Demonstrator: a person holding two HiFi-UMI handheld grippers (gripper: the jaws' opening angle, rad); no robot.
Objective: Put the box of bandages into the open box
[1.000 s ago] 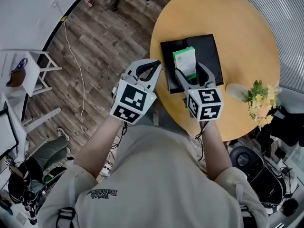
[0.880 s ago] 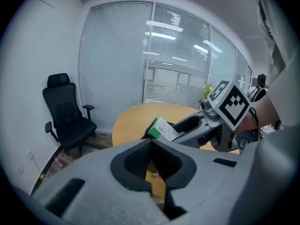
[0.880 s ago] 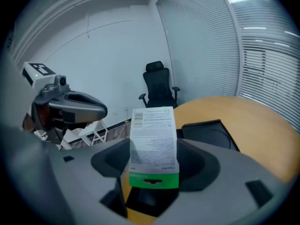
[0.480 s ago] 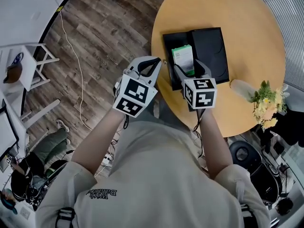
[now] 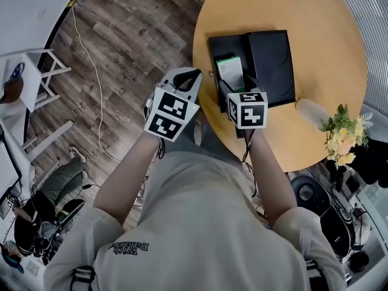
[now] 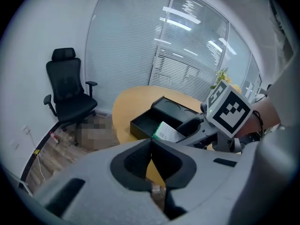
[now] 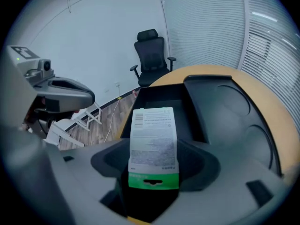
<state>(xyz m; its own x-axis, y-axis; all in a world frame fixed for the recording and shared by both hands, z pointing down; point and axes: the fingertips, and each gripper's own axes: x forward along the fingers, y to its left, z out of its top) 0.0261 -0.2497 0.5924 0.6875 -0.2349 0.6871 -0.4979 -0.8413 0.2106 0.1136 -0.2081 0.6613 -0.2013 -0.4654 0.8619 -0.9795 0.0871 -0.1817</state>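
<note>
Bandage box (image 7: 153, 139): a flat white-and-green carton, clamped between the fingers of the right gripper (image 5: 233, 85) and held tilted over the open box's tray.
Open box (image 5: 213, 47): rigid, black and rectangular, with its lid (image 5: 270, 59) laid flat alongside.
Desk (image 5: 321, 23): round, pale wood; open surface is seen beyond the box.
Left gripper (image 5: 187, 76): held off the desk's edge, fingers pressed together on nothing.

A person in a pale beige short-sleeved T-shirt (image 5: 200, 223) with dark lettering (image 5: 128, 245) on it. The light grey left gripper (image 5: 189, 77) and right gripper (image 5: 236, 83) have curved black-lined jaws, thin black cables and white cubes printed with black square markers.
</note>
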